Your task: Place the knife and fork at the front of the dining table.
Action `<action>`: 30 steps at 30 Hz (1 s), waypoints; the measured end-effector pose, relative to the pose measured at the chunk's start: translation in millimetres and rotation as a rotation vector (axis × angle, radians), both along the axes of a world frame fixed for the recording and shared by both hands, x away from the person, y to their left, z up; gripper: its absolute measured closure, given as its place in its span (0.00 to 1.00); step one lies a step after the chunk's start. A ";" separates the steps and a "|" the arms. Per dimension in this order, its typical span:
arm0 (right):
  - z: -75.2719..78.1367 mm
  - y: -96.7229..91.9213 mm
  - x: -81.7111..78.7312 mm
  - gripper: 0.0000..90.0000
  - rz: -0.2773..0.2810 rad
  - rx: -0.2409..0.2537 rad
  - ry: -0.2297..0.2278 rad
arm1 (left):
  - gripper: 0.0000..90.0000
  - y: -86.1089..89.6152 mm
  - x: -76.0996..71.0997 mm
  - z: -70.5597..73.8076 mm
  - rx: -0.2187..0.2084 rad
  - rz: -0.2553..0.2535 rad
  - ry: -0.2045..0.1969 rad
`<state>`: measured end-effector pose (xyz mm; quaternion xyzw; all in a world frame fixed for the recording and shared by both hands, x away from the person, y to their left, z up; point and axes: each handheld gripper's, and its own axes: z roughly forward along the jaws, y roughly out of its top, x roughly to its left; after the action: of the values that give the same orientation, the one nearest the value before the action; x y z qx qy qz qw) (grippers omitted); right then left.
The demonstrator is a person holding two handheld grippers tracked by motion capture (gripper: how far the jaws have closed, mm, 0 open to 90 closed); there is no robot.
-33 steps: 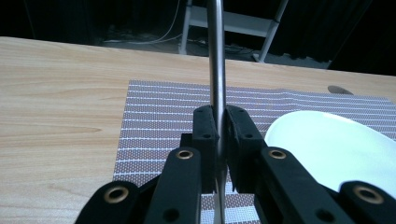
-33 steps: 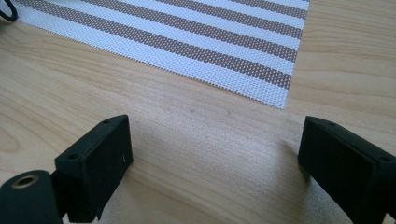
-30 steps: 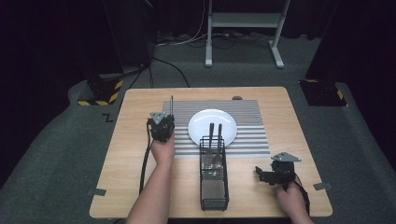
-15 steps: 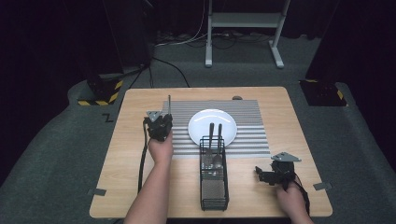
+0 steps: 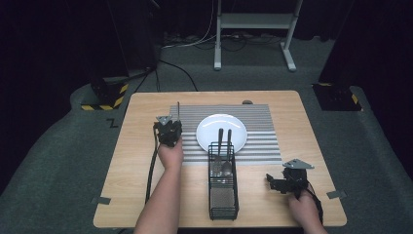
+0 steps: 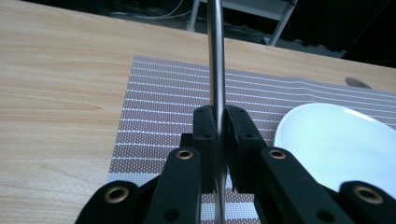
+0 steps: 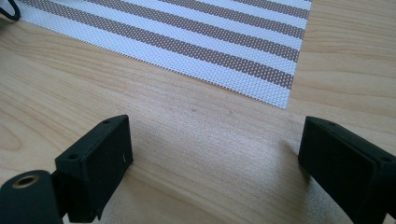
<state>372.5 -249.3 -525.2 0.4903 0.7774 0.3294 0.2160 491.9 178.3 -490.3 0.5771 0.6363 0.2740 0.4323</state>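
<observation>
Since 1 second ago the left gripper has edged away from the white plate toward the left edge of the striped placemat, carrying its metal utensil along; the right gripper has kept its place on the wooden table.

From the high view the utensil reads as a thin dark rod sticking out beyond the left gripper, over the placemat's left border, just beside the plate. The left gripper view brings it close: a smooth, polished steel handle, narrow and flat-sided, clamped between the 2 black jaws, which are pressed tight against it. Which end it carries I cannot tell. That view also brings out the placemat's woven mesh of brown and white bands and the plate's glossy rim at the right.

The high view alone gives the black wire cutlery caddy in front of the plate, with 2 more utensils standing in its far end.

The right gripper view looks along widely parted jaws with nothing between them, over pale grained wood, and a corner of the placemat lies ahead.
</observation>
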 end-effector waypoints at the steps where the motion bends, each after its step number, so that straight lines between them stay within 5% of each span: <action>1: 0.0 0.0 0.0 0.11 0.000 0.000 0.000 | 0.92 0.2 1.2 -1.3 0.000 -0.001 0.003; 14: 0.0 0.0 0.0 0.11 0.000 0.000 0.000 | 0.92 -4.7 9.7 -13.1 0.009 0.001 0.045; 30: 0.0 0.0 0.0 0.11 0.000 0.000 0.000 | 0.92 -8.5 17.3 -11.2 0.011 0.001 0.095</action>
<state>372.5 -249.3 -525.2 0.4903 0.7774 0.3295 0.2160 509.2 169.8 -501.5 0.5917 0.6547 0.2502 0.3983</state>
